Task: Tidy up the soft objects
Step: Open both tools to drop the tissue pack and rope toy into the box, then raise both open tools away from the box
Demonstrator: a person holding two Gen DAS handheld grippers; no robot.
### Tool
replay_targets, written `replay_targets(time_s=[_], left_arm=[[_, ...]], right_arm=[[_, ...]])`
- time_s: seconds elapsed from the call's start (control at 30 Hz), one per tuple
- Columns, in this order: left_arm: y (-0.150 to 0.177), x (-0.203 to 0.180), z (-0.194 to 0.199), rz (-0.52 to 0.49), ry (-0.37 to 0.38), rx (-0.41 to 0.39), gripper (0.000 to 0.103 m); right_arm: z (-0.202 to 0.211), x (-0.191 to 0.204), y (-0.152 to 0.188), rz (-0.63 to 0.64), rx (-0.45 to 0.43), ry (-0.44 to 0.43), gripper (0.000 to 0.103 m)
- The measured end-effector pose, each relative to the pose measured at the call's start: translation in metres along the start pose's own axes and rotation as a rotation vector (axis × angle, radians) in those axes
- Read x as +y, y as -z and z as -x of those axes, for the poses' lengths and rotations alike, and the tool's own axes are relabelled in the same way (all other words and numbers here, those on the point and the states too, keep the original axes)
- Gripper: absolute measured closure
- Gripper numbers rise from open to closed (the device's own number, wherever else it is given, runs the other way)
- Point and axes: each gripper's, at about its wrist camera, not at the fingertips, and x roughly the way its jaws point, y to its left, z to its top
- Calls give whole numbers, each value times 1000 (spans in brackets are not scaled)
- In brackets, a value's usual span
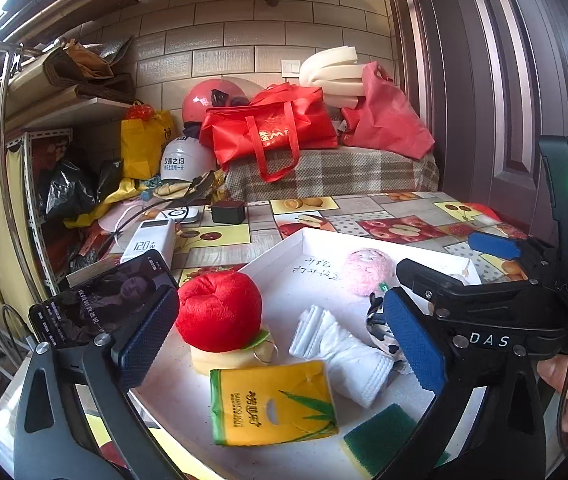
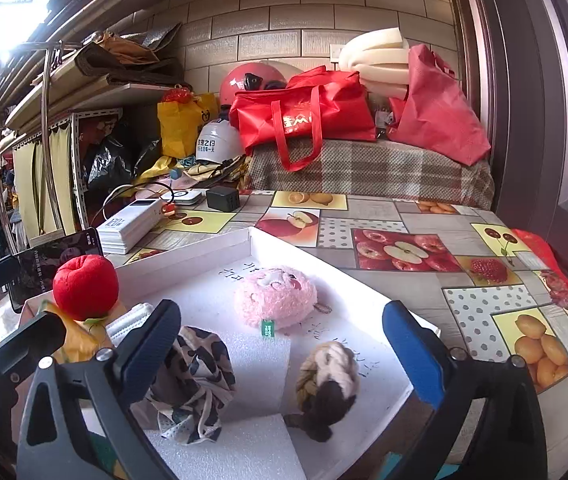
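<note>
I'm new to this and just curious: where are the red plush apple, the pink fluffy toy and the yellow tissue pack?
Apple (image 1: 220, 312), left wrist view, front.
Pink toy (image 2: 276, 298), right wrist view, body.
Tissue pack (image 1: 272, 404), left wrist view, printed face.

Rear wall (image 2: 284, 20): pale rectangular tiles, dark grout. White wall switch (image 1: 291, 67) set in the tiling. Right of the wall: dark brown panelled door (image 1: 504, 80). Left of the wall: metal angle-frame shelving (image 2: 80, 168) with yellow curtains (image 2: 32, 184), flat boards stacked on top. Strong daylight enters at the upper left, above the shelving. Below the wall: low surface under a plaid cloth (image 2: 364, 168). In front of that: table with fruit-print patchwork covering (image 2: 384, 216).
</note>
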Motion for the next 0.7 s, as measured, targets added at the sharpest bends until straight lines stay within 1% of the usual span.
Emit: replay_targets(time_s=[0.07, 0.7], left_arm=[[0, 0, 0, 0, -5, -3, 0], [1, 1, 2, 2, -3, -8, 0]], right_arm=[[2, 1, 0, 9, -9, 14, 0], [6, -2, 2, -12, -39, 18, 0]])
